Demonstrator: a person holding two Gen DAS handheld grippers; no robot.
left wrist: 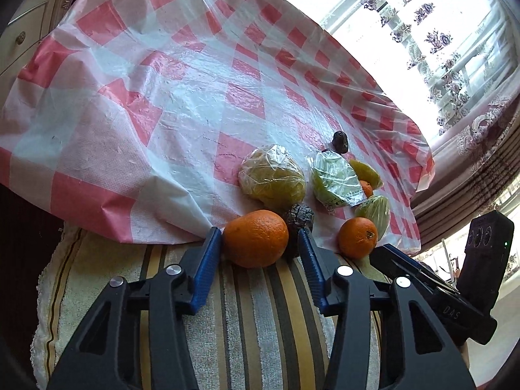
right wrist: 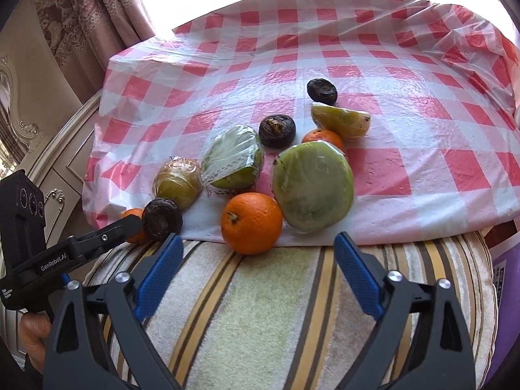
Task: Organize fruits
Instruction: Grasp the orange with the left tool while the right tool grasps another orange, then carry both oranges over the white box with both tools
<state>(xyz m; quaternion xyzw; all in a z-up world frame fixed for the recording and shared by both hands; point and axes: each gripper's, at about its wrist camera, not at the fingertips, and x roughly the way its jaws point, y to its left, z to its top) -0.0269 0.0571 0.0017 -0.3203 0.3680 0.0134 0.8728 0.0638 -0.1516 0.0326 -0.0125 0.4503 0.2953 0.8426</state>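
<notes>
An orange lies at the edge of the checked plastic sheet, between the blue fingers of my left gripper. The left pad touches it and a thin gap shows at the right pad, where a dark wrinkled fruit sits just behind. My right gripper stands wide open, short of a second orange and a large wrapped green fruit. More wrapped fruits, dark fruits and a cut yellow-green piece lie further back on the sheet.
A striped towel-covered cushion lies under both grippers, in front of the sheet. A carved pale cabinet stands at the left in the right wrist view. Patterned curtains and a bright window are behind. A person's hand holds the left gripper.
</notes>
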